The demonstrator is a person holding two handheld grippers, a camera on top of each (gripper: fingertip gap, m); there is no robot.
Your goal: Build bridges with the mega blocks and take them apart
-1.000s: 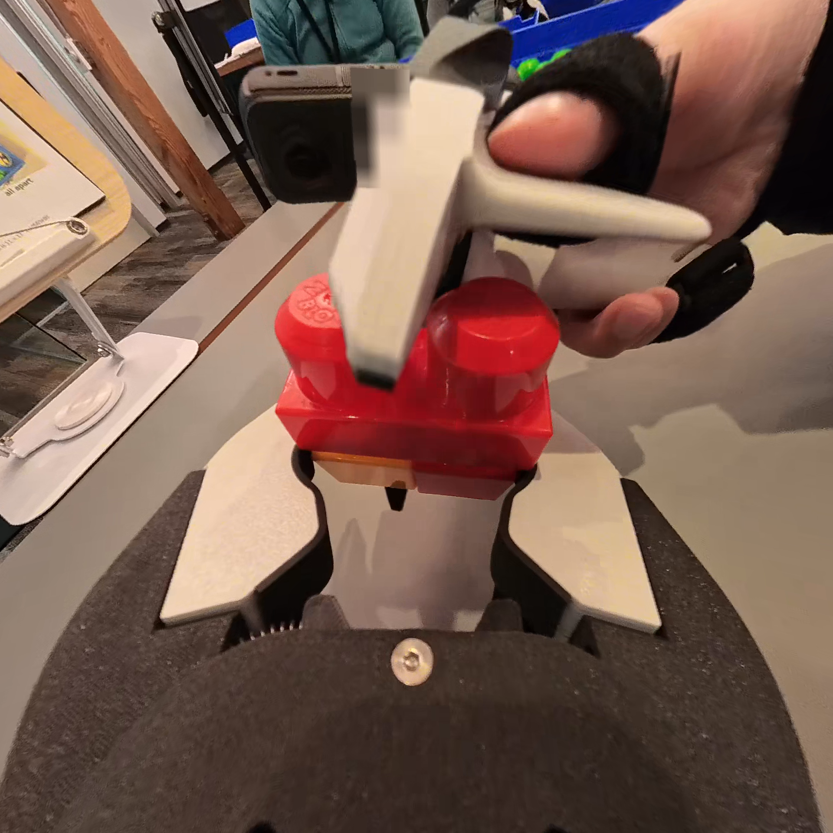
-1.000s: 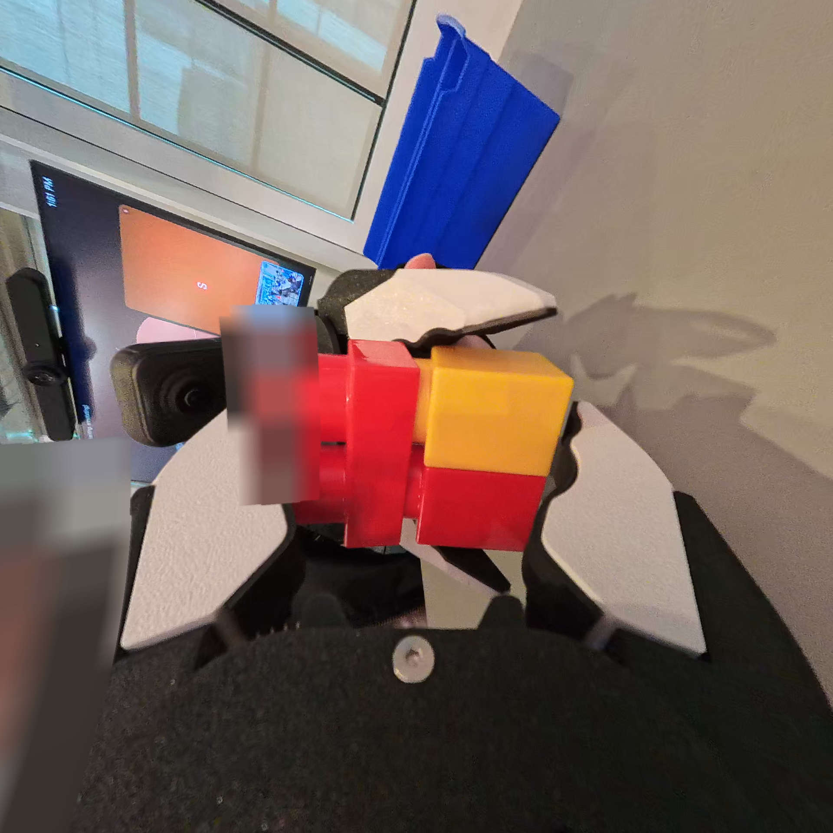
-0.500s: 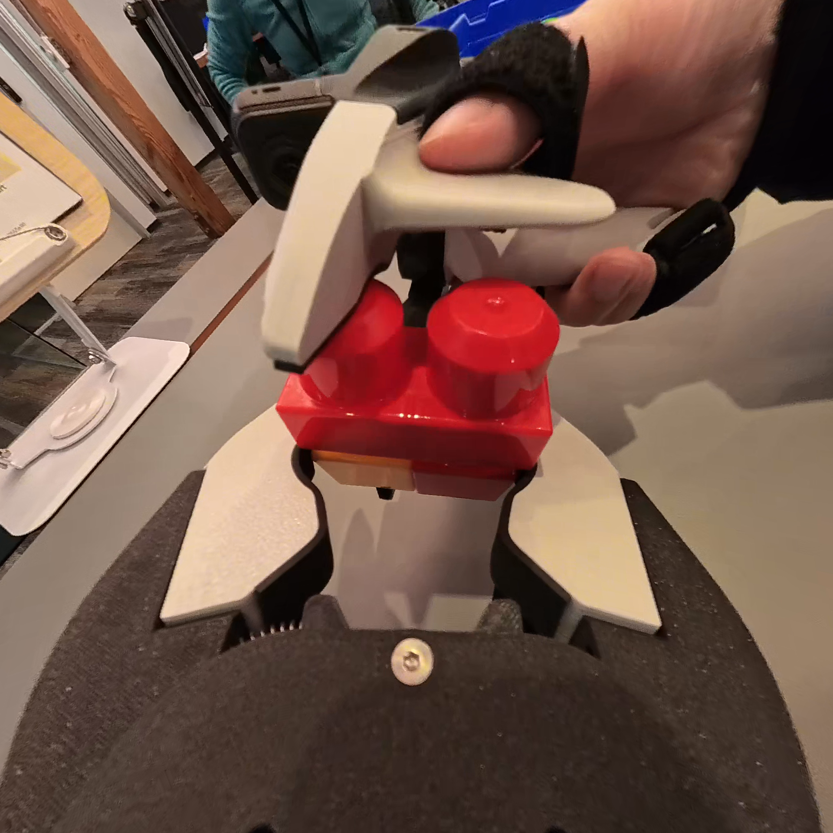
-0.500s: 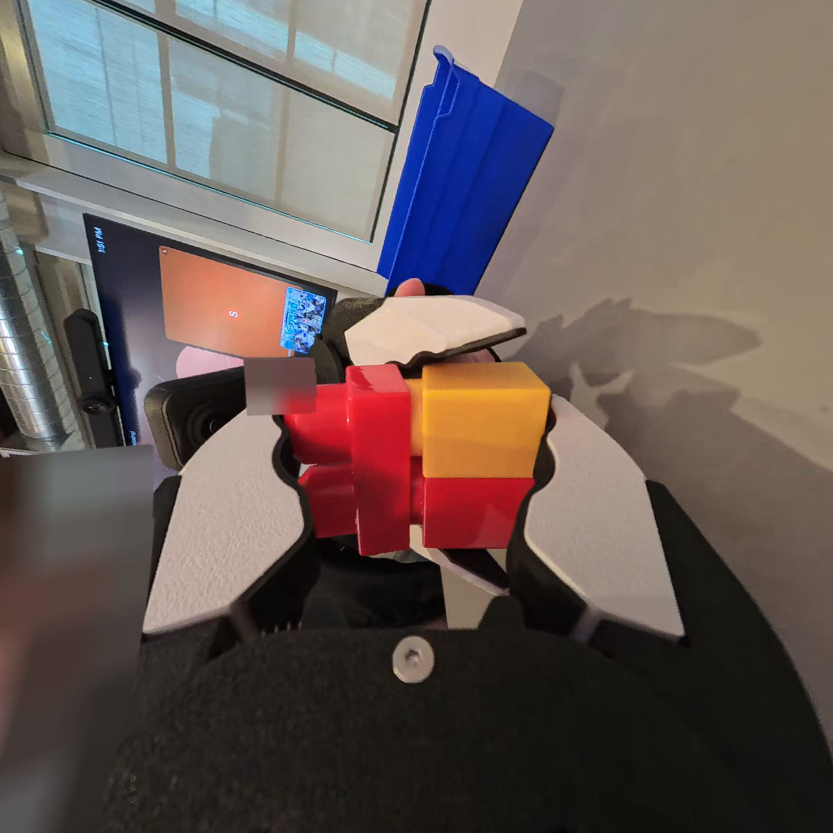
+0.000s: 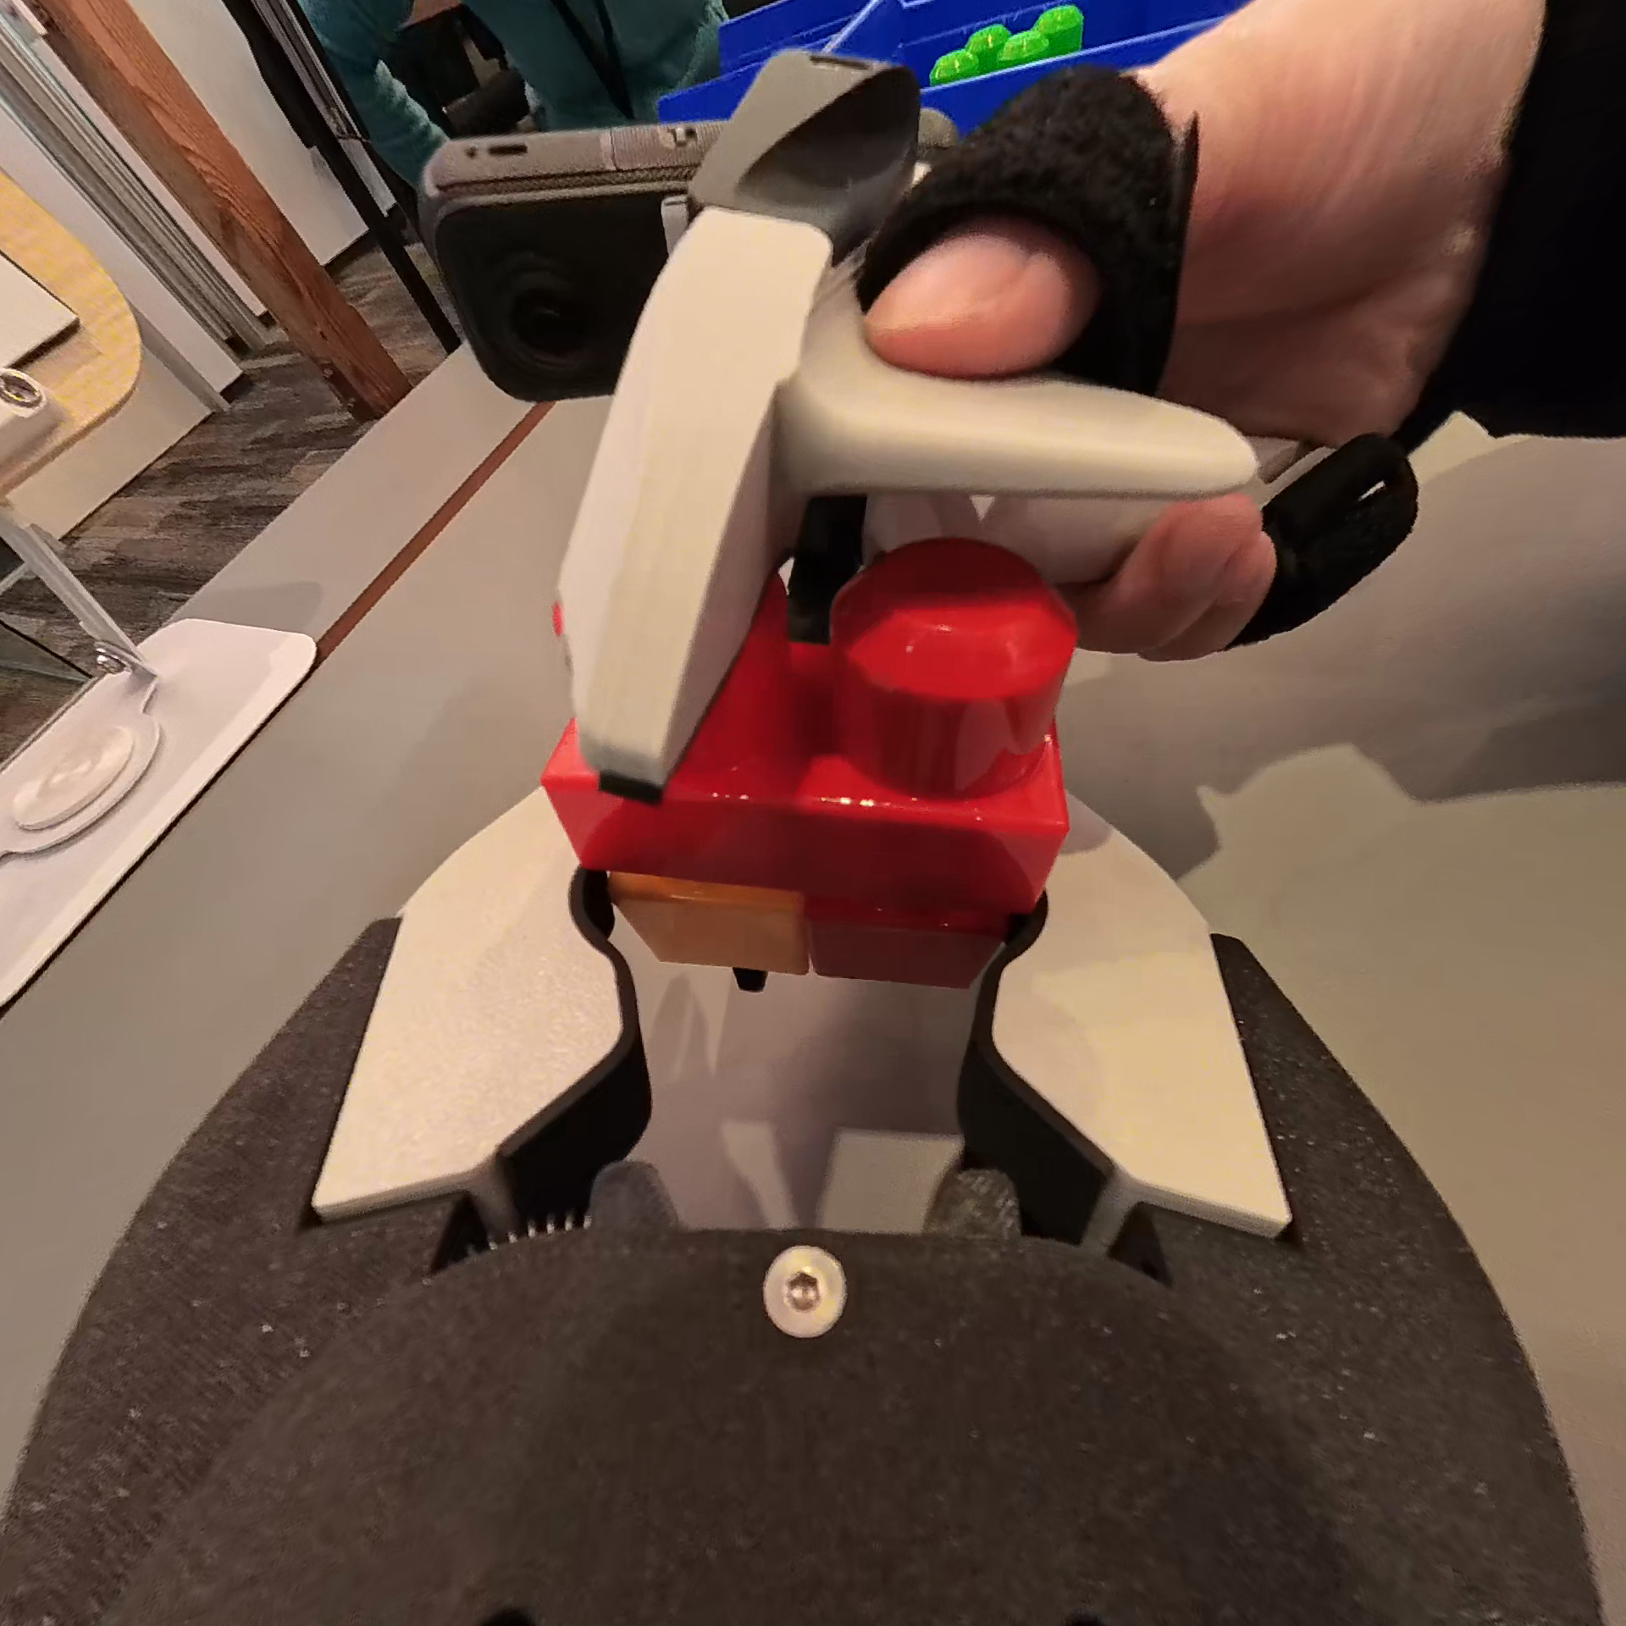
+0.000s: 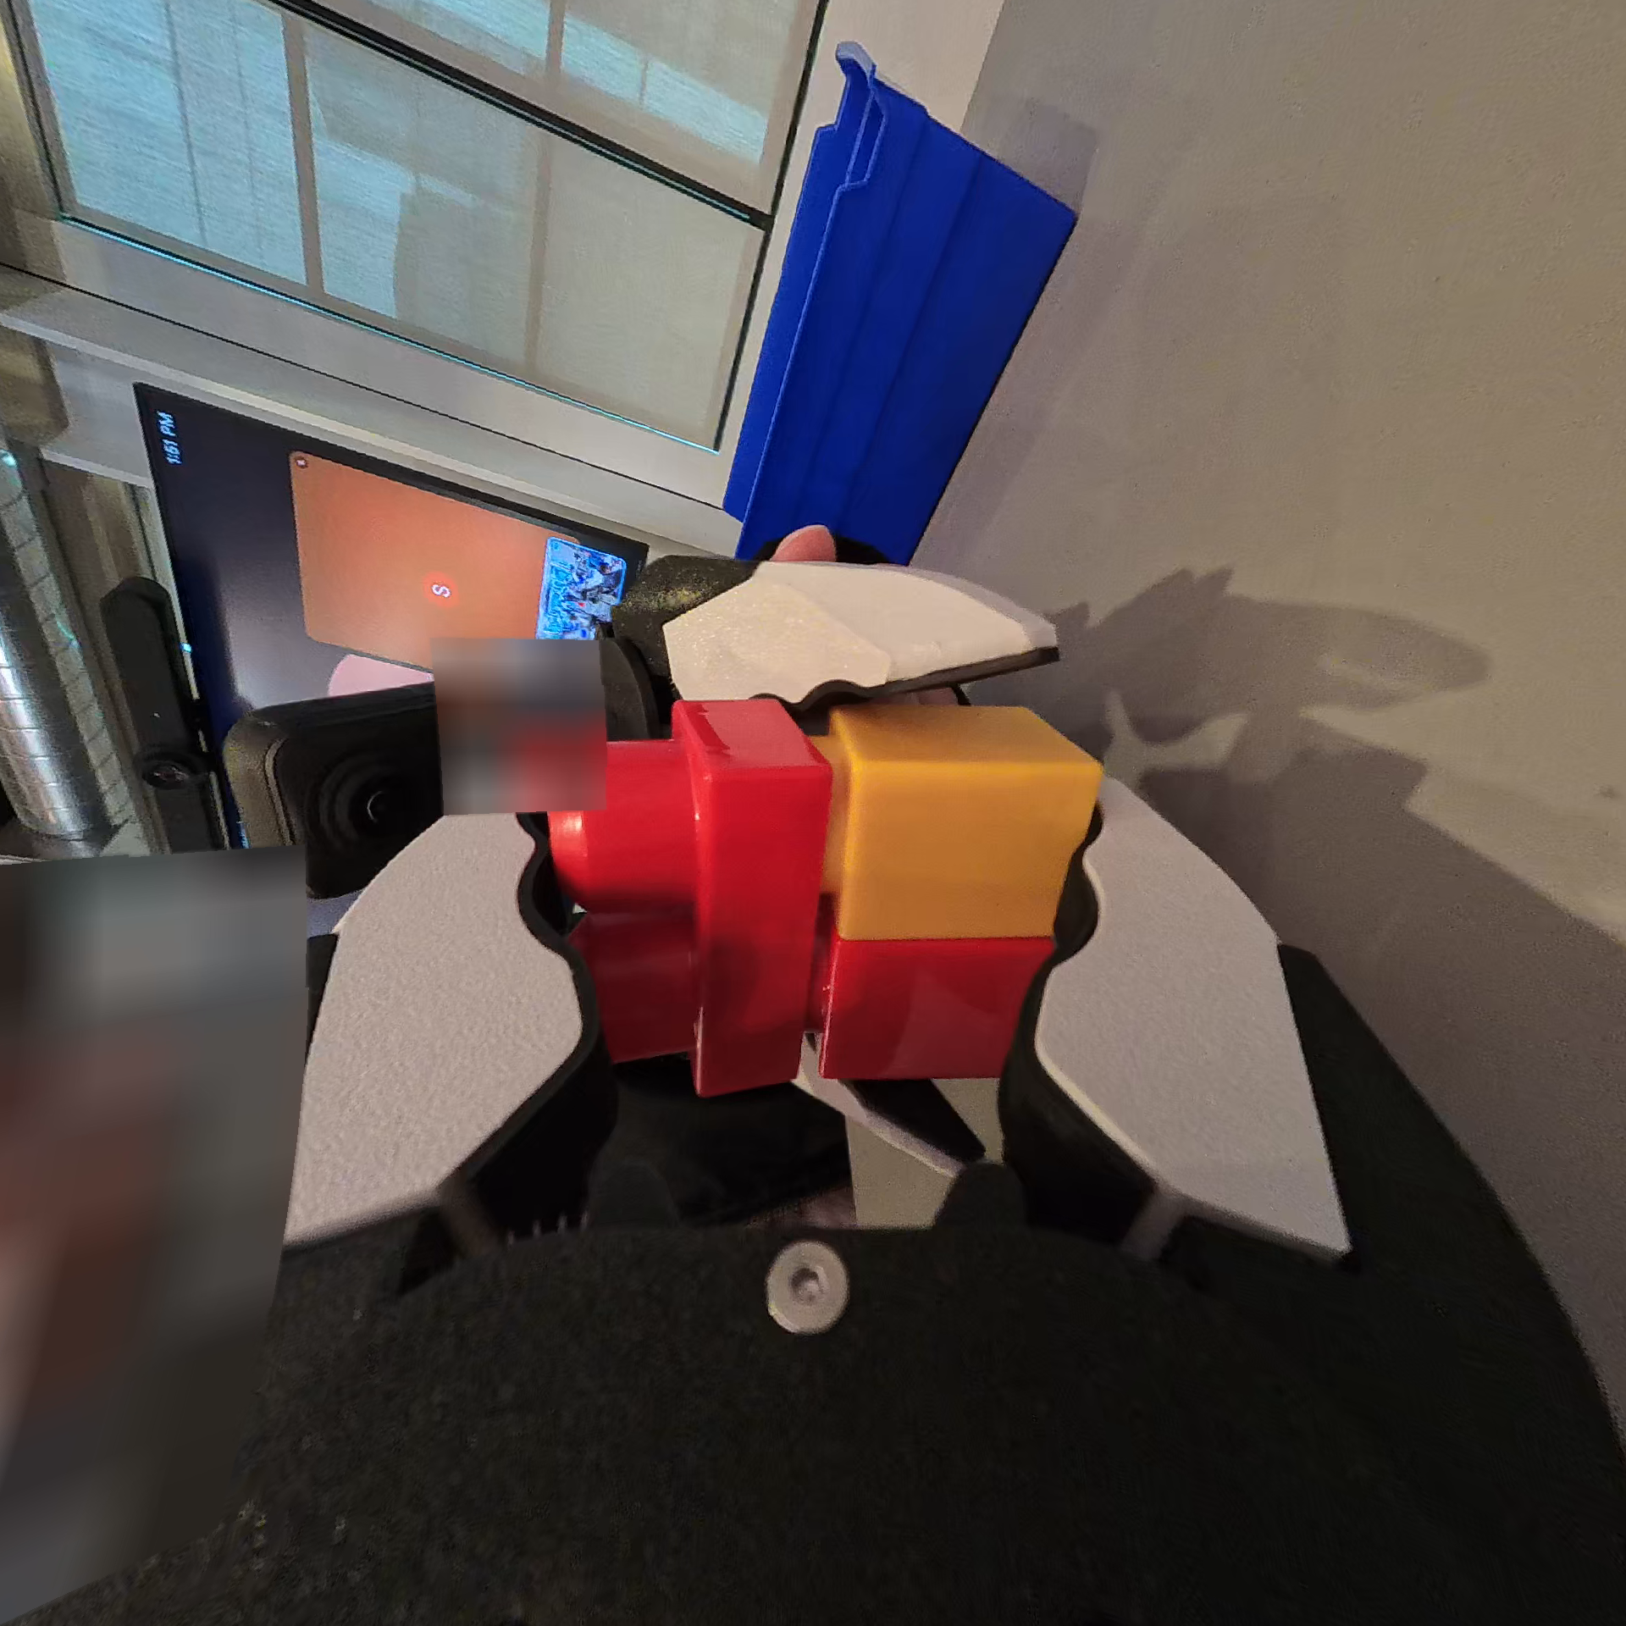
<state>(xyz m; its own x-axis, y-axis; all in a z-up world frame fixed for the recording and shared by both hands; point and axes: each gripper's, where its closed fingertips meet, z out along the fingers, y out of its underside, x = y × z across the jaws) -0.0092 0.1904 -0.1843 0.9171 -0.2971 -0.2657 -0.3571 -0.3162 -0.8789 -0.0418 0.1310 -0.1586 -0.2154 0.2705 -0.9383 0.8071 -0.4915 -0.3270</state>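
A small stack of mega blocks is held in the air between both grippers. It is a red two-stud block (image 5: 880,818) on top of a yellow block (image 5: 713,924) and a small red block (image 5: 897,950). My left gripper (image 5: 808,915) is shut on the sides of the two lower blocks. My right gripper (image 6: 809,889) is shut on the stack end to end, one pad on the studs of the red two-stud block (image 6: 748,880), the other on the base of the yellow block (image 6: 959,818). In the left wrist view its finger (image 5: 677,528) hides the left stud.
A grey table (image 5: 1320,968) lies below. A blue bin (image 5: 792,88) with green blocks stands at its far side; it also shows in the right wrist view (image 6: 889,317). A white stand base (image 5: 132,748) is at the left. A person in teal (image 5: 572,53) and a monitor (image 6: 396,563) are behind.
My right gripper has closed from wide open onto the stack, its finger sliding down over the left stud. My left gripper has kept its hold on the lower blocks.
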